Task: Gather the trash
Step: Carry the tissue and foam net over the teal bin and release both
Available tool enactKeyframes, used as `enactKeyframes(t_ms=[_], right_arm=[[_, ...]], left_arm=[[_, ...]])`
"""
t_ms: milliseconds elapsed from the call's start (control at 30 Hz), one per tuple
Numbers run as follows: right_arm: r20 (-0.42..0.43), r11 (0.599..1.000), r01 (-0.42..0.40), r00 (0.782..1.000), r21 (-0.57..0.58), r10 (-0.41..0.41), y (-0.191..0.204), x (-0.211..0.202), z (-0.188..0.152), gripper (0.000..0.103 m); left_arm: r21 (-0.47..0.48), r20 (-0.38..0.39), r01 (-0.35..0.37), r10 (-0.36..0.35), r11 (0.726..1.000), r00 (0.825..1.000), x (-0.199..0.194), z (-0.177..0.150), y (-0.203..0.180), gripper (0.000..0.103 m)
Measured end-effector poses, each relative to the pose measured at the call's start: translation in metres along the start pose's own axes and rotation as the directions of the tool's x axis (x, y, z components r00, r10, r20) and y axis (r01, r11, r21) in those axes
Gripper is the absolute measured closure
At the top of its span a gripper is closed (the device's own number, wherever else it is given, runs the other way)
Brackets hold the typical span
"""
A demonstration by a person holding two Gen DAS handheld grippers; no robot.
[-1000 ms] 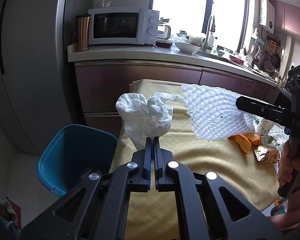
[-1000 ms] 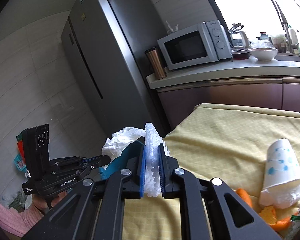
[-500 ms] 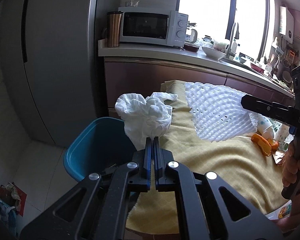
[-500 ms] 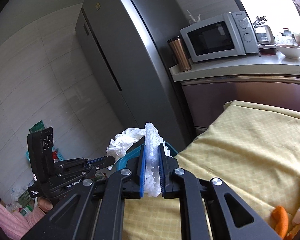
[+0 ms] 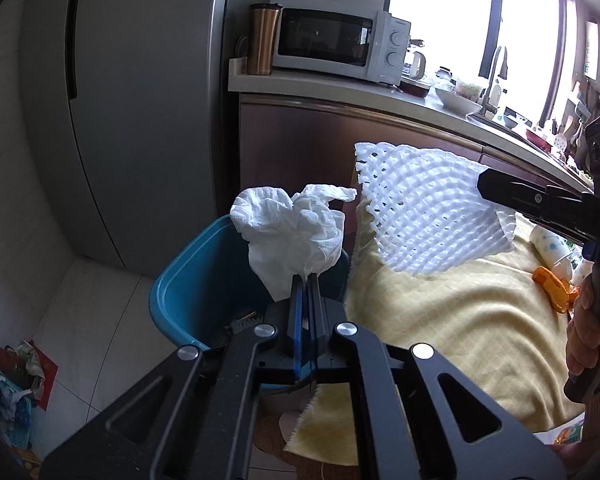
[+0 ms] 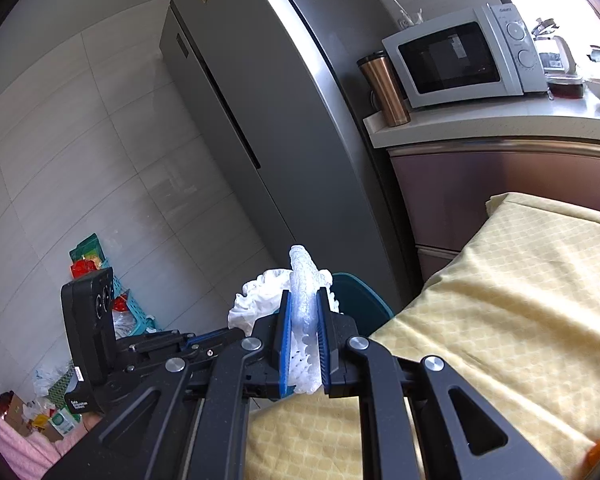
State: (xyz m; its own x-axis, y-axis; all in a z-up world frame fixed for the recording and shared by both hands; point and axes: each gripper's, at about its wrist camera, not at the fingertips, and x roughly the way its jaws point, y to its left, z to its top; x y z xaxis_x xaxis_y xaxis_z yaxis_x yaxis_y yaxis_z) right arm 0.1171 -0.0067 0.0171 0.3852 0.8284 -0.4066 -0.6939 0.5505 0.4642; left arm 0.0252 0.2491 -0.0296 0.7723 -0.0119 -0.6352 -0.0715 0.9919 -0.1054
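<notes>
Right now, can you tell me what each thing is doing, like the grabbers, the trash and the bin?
left gripper: jaws shut on the crumpled white paper tissue.
right gripper: jaws shut on the white foam mesh sleeve.
round blue plastic bin: open, upright, on the floor beside the table.
white microwave oven: door closed.
grey fridge: doors closed.
yellow tablecloth: spread out, wrinkled.
</notes>
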Motion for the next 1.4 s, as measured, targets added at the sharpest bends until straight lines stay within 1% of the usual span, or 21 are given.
enactKeyframes(t_ms=[233,400,500,700,1033,1400], right_arm=[[-0.026,0.999,-0.008,1.0,0.031,0.009,-0.002,0.018,-0.001,0.093],[-0.036,0.999,-0.013,0.999,0.032,0.014,-0.002,0.031,-0.001,0.093],[-0.038,0.999,-0.027,0.999,0.04,0.028,-0.002,0.04,0.0,0.093],[-0.059,0.998,-0.027,0.998,0.058,0.031,-0.003,0.058,0.001,0.093],[-0.113,0.997,0.009,0.994,0.075,-0.001,-0.007,0.086,-0.003,0.092],[-0.191,0.994,0.051,0.981,0.1,-0.031,-0.016,0.11,-0.008,0.09]], left_arm=[[-0.011,-0.013,-0.033,0.033,0.999,0.999,0.011,-0.004,0.006,0.1],[-0.032,-0.038,-0.049,0.047,0.998,0.998,0.021,-0.008,0.012,0.1],[-0.046,-0.048,-0.059,0.057,0.997,0.997,0.026,-0.01,0.017,0.1],[-0.06,-0.063,-0.083,0.079,0.995,0.995,0.034,-0.013,0.028,0.1],[-0.065,-0.109,-0.099,0.091,0.993,0.99,0.055,-0.02,0.035,0.1],[-0.079,-0.165,-0.101,0.087,0.992,0.983,0.081,-0.025,0.038,0.1]])
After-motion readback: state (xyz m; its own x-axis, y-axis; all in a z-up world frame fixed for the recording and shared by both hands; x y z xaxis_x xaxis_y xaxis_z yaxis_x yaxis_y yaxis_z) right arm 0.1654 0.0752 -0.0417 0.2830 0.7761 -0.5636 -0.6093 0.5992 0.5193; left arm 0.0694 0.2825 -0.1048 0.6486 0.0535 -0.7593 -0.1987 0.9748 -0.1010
